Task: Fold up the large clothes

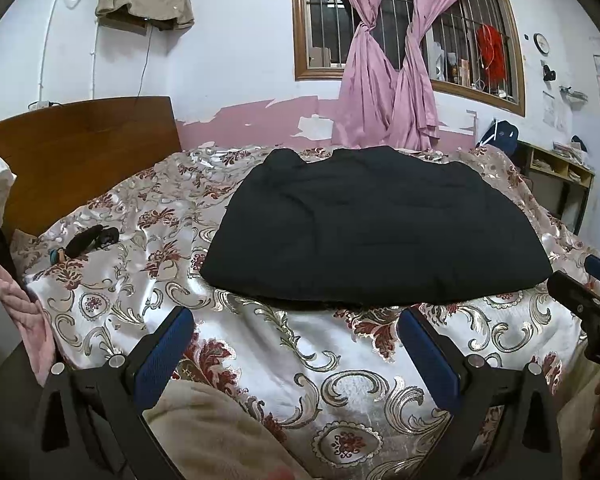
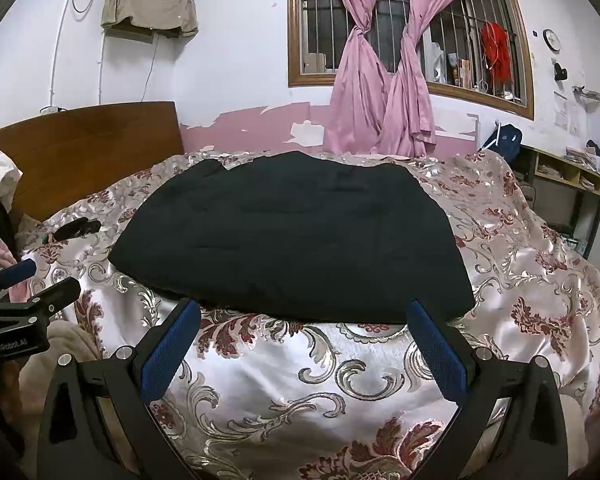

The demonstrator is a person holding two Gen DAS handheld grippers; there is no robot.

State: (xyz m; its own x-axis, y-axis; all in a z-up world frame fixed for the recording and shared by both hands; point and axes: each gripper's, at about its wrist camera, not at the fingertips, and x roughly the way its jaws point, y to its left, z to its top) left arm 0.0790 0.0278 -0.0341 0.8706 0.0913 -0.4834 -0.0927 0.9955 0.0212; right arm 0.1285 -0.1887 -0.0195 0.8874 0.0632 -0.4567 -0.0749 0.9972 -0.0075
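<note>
I've got one black garment lying on the bed, both grippers just short of it, fingers spread, empty.

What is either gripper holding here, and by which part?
Nothing. The left gripper and right gripper are both open above the bedspread, short of the black garment.

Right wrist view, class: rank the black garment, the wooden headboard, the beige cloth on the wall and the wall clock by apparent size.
1. black garment
2. wooden headboard
3. beige cloth
4. wall clock
The garment lies nearest the camera, so its lead over the headboard is partly nearness.
</note>
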